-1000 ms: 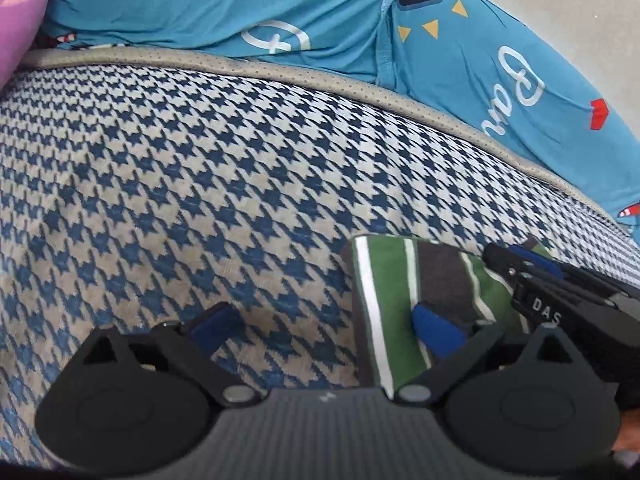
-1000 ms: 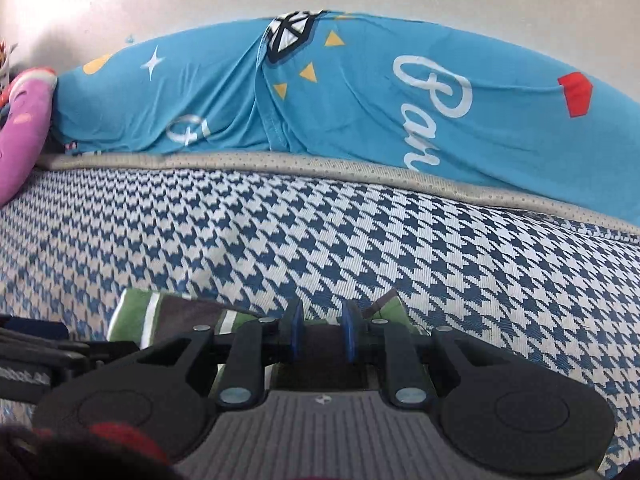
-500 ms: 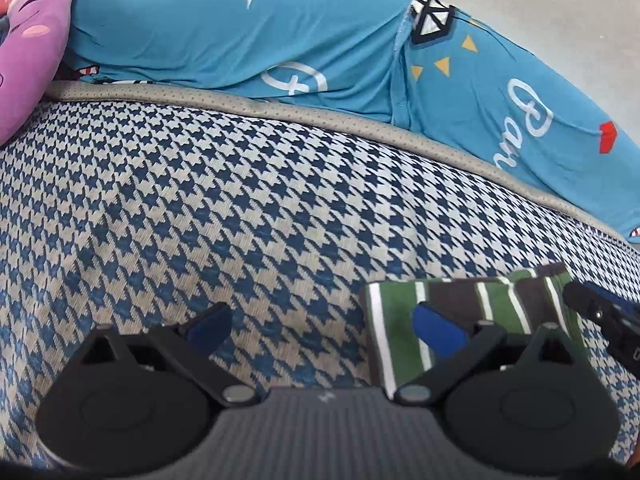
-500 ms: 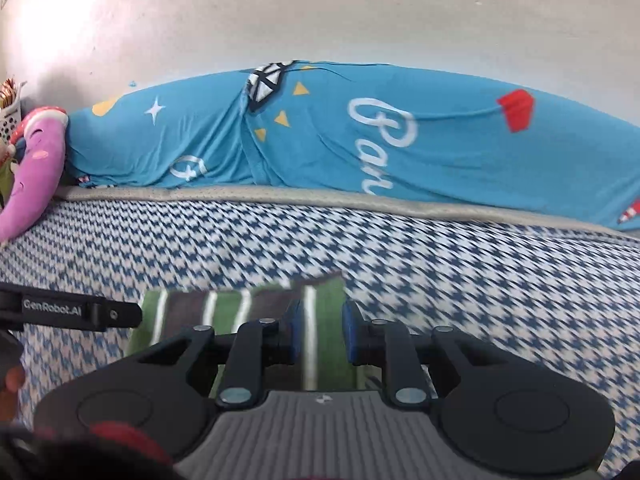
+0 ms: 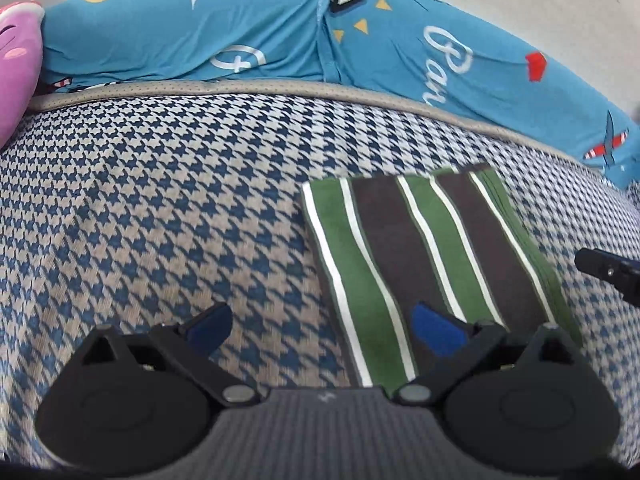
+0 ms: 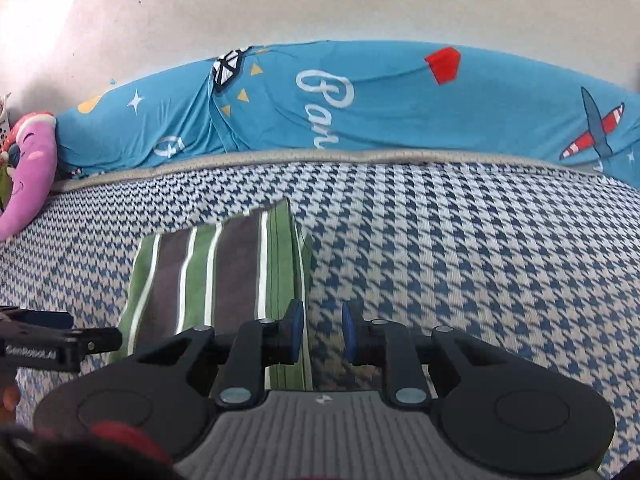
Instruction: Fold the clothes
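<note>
Left wrist view puts the folded striped garment (image 5: 424, 256) between one and four o'clock, flat on the houndstooth bed (image 5: 160, 208) as a neat rectangle; a second ago only its near corner showed low by the right pad. The left hand-held gripper (image 5: 324, 328) is spread wide and empty, one blue pad over the bed, the other hovering above the stripes without pressing them. At three o'clock the tip of the right hand-held gripper (image 5: 604, 270) pokes in, clear of the cloth.

From the right wrist, the garment (image 6: 216, 276) sits at ten to eleven o'clock. The right hand-held gripper (image 6: 322, 334) has its pads held narrowly apart with nothing between them — a second ago the striped cloth lay right in front of that gap, and now only bed pattern shows through it. Both tools have drawn back and up from the bundle.

That reads as a finished fold — the piece left lying where it was set. The blue printed cover (image 6: 400, 96) runs along the far edge at twelve o'clock, a pink plush toy (image 6: 32, 172) at nine.
</note>
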`<act>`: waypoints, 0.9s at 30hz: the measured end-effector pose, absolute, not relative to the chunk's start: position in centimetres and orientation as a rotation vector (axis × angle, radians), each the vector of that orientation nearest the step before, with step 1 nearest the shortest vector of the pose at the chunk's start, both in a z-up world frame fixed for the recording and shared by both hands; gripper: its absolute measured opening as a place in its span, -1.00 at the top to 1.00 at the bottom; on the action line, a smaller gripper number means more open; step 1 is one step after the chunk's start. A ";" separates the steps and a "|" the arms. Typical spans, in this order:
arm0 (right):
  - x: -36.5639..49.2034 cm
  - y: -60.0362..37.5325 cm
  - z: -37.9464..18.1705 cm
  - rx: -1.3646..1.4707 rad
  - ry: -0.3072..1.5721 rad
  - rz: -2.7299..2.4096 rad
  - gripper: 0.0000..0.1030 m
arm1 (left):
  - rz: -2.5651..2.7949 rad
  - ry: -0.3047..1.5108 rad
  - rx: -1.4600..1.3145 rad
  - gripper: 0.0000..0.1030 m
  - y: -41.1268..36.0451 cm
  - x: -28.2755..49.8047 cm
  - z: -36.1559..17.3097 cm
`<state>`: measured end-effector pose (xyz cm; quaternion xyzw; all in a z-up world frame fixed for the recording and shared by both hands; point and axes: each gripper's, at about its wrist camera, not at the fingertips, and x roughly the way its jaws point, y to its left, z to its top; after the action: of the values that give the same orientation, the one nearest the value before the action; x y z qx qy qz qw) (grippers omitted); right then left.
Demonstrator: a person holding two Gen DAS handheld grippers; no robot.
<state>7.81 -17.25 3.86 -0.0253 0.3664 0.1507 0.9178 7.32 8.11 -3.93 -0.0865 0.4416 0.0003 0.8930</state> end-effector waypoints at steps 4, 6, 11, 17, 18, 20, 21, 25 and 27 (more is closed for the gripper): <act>7.9 -17.3 3.2 -0.044 0.792 0.326 0.62 | -0.007 0.927 -0.173 -0.96 7.5 5.8 -4.6; 8.0 -17.1 3.0 -0.036 0.802 0.342 0.62 | -0.021 0.941 -0.184 -0.96 7.4 5.6 -4.9; 8.5 -16.3 2.5 -0.056 0.821 0.350 0.61 | -0.013 0.947 -0.155 -0.96 6.9 5.5 -5.5; 9.5 -15.5 1.2 -0.106 0.848 0.327 0.61 | -0.001 0.985 -0.155 -0.99 6.8 6.1 -6.9; 9.6 -15.4 1.1 -0.110 0.846 0.324 0.61 | 0.000 0.981 -0.139 -0.99 6.6 6.1 -7.0; 10.0 -15.5 1.0 -0.108 0.850 0.303 0.60 | 0.000 0.979 -0.114 -0.99 6.3 6.1 -7.1; 10.2 -15.6 0.9 -0.102 0.854 0.293 0.60 | 0.001 0.976 -0.111 -0.99 6.3 6.1 -7.2; 10.8 -15.5 0.7 -0.112 0.870 0.253 0.60 | 0.006 0.972 -0.097 -1.00 6.0 6.1 -7.3; 11.1 -15.5 0.6 -0.118 0.886 0.211 0.60 | 0.008 0.975 -0.098 -1.00 5.8 5.9 -7.3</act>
<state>11.08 -15.52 0.58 -0.0572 0.4274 0.1018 0.8965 5.92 5.77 -7.32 -0.0471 0.4683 0.0037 0.8823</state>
